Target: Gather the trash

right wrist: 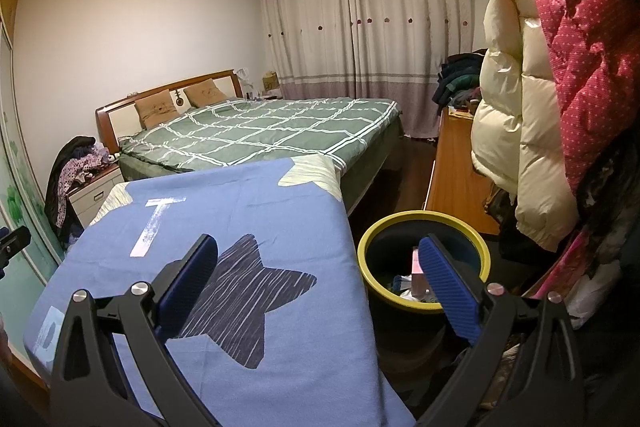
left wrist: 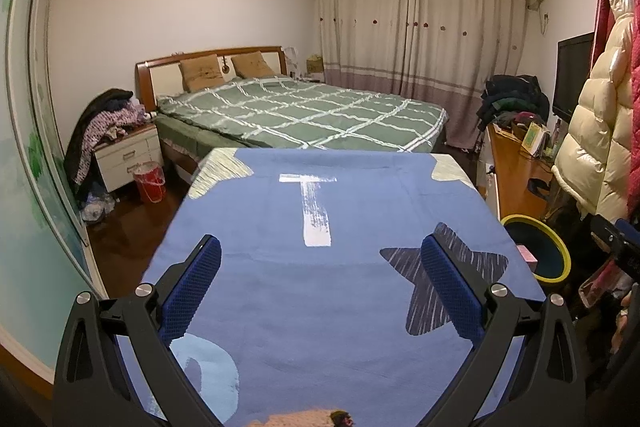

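A dark bin with a yellow rim [right wrist: 424, 307] stands on the floor right of the table, with scraps of trash [right wrist: 416, 281] inside, pink and white. In the left wrist view the same bin [left wrist: 538, 253] shows at the table's right edge. My right gripper [right wrist: 318, 253] is open, its left finger over the blue star-patterned tablecloth [right wrist: 256, 227] and its right finger over the bin. My left gripper [left wrist: 320, 251] hangs open above the tablecloth [left wrist: 320, 307] with nothing between its fingers. No loose trash shows on the cloth.
A bed with a green checked cover [left wrist: 304, 111] lies beyond the table. A red bucket [left wrist: 150, 181] and a white nightstand [left wrist: 126, 155] stand at left. Hanging padded coats [right wrist: 560, 87] and a wooden desk [right wrist: 456, 171] crowd the right side.
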`<state>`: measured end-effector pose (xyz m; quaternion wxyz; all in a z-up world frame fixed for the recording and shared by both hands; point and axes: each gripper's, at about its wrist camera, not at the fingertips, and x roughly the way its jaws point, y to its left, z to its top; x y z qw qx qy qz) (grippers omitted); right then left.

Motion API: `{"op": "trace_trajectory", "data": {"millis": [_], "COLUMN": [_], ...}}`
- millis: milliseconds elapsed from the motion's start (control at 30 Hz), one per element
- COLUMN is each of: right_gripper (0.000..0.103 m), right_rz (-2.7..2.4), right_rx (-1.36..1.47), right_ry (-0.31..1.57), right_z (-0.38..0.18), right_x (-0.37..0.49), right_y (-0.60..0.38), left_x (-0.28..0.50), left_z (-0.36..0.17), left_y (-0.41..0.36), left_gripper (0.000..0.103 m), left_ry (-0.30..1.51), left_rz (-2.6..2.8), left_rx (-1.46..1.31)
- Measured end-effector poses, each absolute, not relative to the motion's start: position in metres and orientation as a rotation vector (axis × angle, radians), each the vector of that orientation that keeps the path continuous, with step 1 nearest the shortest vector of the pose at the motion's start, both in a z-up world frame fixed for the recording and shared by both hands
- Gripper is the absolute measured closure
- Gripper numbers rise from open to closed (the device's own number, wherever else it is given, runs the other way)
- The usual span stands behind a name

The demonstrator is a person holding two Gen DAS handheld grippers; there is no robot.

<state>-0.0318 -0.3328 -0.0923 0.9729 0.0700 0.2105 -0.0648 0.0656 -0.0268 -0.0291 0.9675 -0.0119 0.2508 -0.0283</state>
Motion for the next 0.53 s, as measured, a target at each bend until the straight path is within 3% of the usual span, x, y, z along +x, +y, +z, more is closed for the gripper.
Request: {"op": "trace_trajectory", "data": {"millis": [267, 533], "right_gripper": [0.007, 0.007], "right_rz": [-0.117, -0.037], "right_rx": [0.147, 0.154], "right_ry": [0.444, 0.533], "right_z": [-0.095, -0.101], "right_x": [-0.018, 0.070], "right_y": [-0.332, -0.321], "left_x": [0.084, 0.206], "left_z": [-0.032, -0.072], "left_y": [-0.022, 0.000], "left_gripper": [0.005, 0.005], "left_ry": [0.500, 0.669], "left_rz": [-0.102, -0.062], "left_rx": [-0.053, -0.052]}}
